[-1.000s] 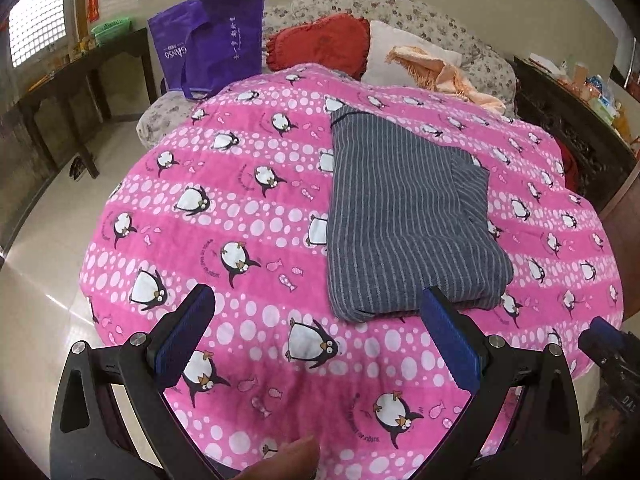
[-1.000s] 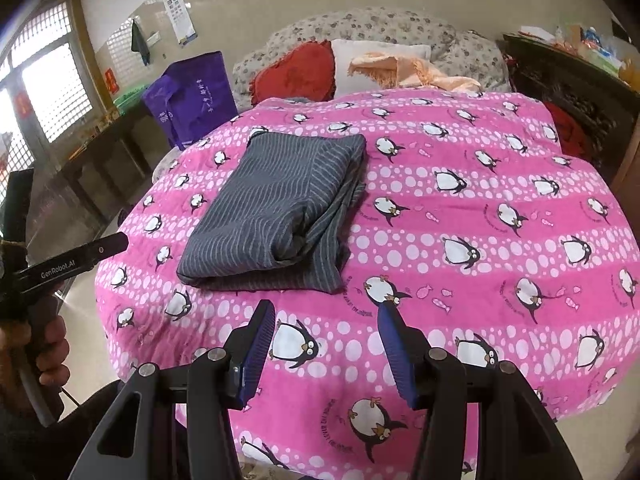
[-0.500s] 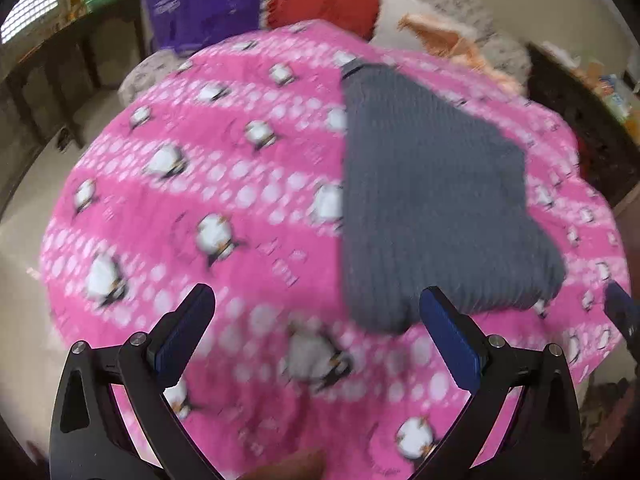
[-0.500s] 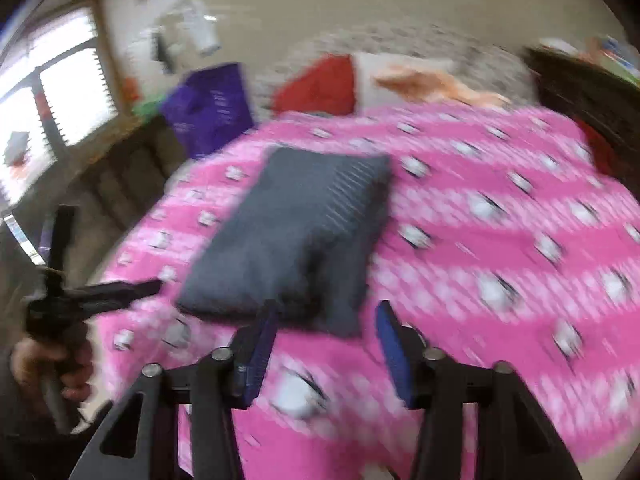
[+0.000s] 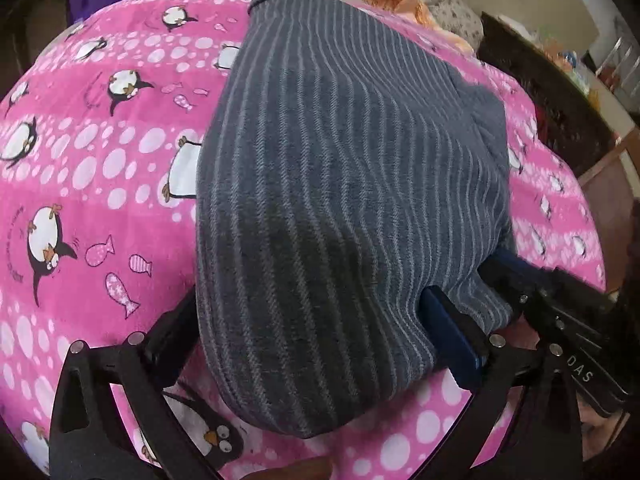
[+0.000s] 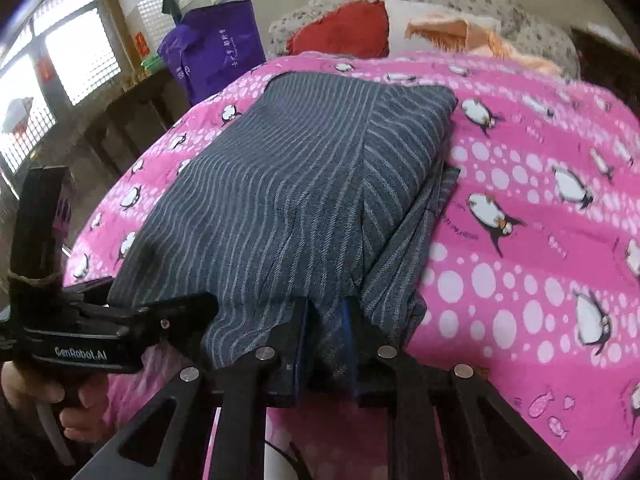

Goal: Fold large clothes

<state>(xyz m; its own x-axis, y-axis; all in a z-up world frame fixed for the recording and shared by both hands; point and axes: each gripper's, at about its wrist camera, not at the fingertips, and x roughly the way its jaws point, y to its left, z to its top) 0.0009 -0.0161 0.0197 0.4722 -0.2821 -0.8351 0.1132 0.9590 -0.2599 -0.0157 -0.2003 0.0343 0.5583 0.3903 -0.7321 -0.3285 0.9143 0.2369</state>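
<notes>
Both grippers meet the near edge of the grey striped garment (image 6: 288,200), which lies folded into a thick rectangle on the pink penguin bedspread (image 6: 520,240). Right gripper (image 6: 325,340) is clamped on the hem's near right corner; left gripper (image 5: 312,344) straddles the left part of that edge, fingers apart, cloth bulging between them. Judging by its layers, most folds look done; probably one last fold away from the person remains. Pillows (image 6: 360,28) and a purple bag (image 6: 216,52) sit beyond.

Left gripper (image 5: 316,344) straddles folded striped garment (image 5: 344,184).
</notes>
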